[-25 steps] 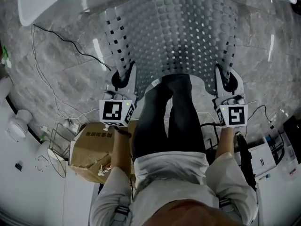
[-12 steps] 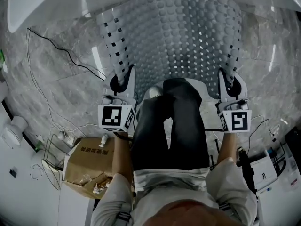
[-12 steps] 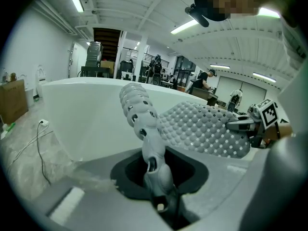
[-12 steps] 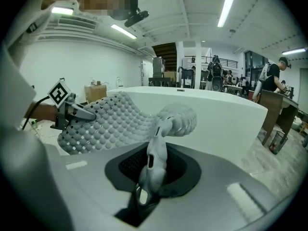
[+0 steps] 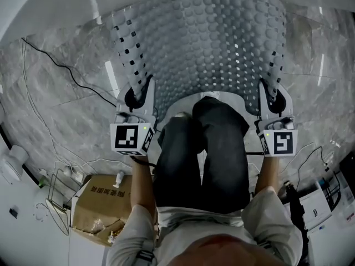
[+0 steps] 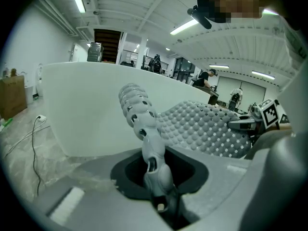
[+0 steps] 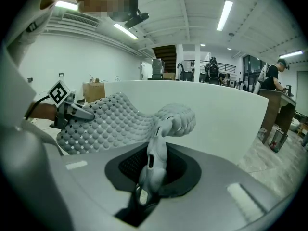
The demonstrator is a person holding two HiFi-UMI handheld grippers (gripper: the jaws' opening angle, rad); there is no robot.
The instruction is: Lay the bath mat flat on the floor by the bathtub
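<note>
Both tongs are on the bath mat (image 5: 205, 43) right now, 1 at each near corner. The left tongs (image 5: 140, 90) have the near-left corner and the right tongs (image 5: 270, 95) the near-right one. The grey, bobbled sheet is stretched between them in front of the person's legs (image 5: 205, 148). It is up in the air, not lying flat. From the head view it spreads away from the tongs toward the white bathtub (image 5: 44, 7), with the marble floor (image 5: 61, 98) on either side. Whether its far edge touches anything, I cannot tell.

In the left gripper view the 2 jaws are nearly together, squeezed on a thin fold of mat that climbs out of the throat and curls up. The right gripper view shows the same thing mirrored: jaws narrowly parted, pinching a folded corner.

The gripper views add things the head view lacks. They show the tub's tall white side wall behind the mat and the mat sagging in a bumpy hump between the 2 grips. Each also shows the other tongs gripping the far corner. Behind that are ceiling lights (image 7: 224, 14) and a person (image 7: 273, 78) standing in the background.

The head view alone shows the full width of the mat, with the rows of square holes down its 2 side edges. It also shows a black cable (image 5: 61, 65) trailing over the floor at the left and a cardboard box (image 5: 102, 201) behind the left arm.
</note>
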